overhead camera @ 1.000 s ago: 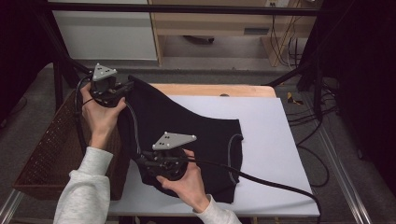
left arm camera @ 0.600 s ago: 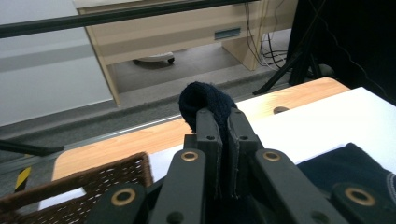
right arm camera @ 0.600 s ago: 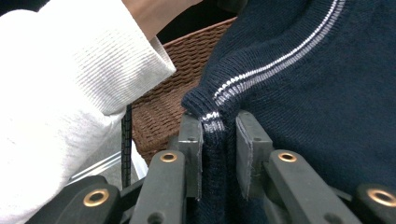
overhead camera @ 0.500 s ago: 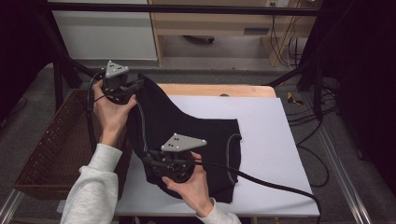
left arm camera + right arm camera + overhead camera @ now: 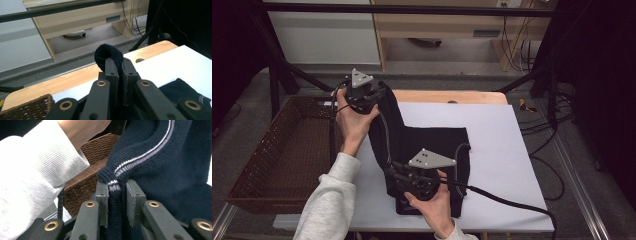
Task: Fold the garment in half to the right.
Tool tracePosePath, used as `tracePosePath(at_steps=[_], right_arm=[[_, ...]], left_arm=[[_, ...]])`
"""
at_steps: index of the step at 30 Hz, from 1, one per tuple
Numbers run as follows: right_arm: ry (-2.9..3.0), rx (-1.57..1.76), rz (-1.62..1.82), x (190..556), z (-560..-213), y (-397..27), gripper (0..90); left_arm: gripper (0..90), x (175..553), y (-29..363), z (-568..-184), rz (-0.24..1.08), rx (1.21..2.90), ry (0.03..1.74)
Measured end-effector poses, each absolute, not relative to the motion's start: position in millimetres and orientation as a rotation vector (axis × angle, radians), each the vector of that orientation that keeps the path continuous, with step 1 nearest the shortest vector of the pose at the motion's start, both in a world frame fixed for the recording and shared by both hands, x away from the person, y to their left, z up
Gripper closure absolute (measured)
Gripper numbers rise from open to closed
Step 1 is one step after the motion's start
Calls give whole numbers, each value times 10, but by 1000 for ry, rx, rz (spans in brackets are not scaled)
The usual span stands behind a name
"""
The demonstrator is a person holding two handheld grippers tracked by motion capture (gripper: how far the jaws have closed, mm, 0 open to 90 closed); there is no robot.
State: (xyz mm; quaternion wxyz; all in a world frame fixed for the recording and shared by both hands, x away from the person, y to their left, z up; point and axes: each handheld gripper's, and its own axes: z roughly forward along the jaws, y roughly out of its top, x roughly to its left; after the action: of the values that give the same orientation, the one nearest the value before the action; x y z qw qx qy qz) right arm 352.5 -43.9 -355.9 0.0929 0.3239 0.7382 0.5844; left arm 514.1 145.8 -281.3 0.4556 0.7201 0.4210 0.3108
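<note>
**Navy knit spread across the white desk**

Navy-blue knitted sweater with pale stripes [image 5: 427, 145] is held partly lifted over the white desk [image 5: 507, 150], just beside the brown wicker basket [image 5: 277, 150]. One fold is pinched by the left tongs [image 5: 116, 63], a striped edge by the right tongs [image 5: 116, 187]. Both grips should be kept firm and the edges drawn apart evenly, so the fabric is laid flat without bunching.

No legible text — no labels, anywhere
</note>
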Motion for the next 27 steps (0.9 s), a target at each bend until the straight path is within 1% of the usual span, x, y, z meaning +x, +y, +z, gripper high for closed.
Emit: tracePosePath(at_steps=[14,27], right_arm=[[2122,1058,1654,3467,-3722,-683,746],[2077,1134,1584,3427,-3919,-905,740]], left_arm=[[853,5250,1190,-3031,725,1807,1033],[852,5358,830,-3285,670,1836,1019]])
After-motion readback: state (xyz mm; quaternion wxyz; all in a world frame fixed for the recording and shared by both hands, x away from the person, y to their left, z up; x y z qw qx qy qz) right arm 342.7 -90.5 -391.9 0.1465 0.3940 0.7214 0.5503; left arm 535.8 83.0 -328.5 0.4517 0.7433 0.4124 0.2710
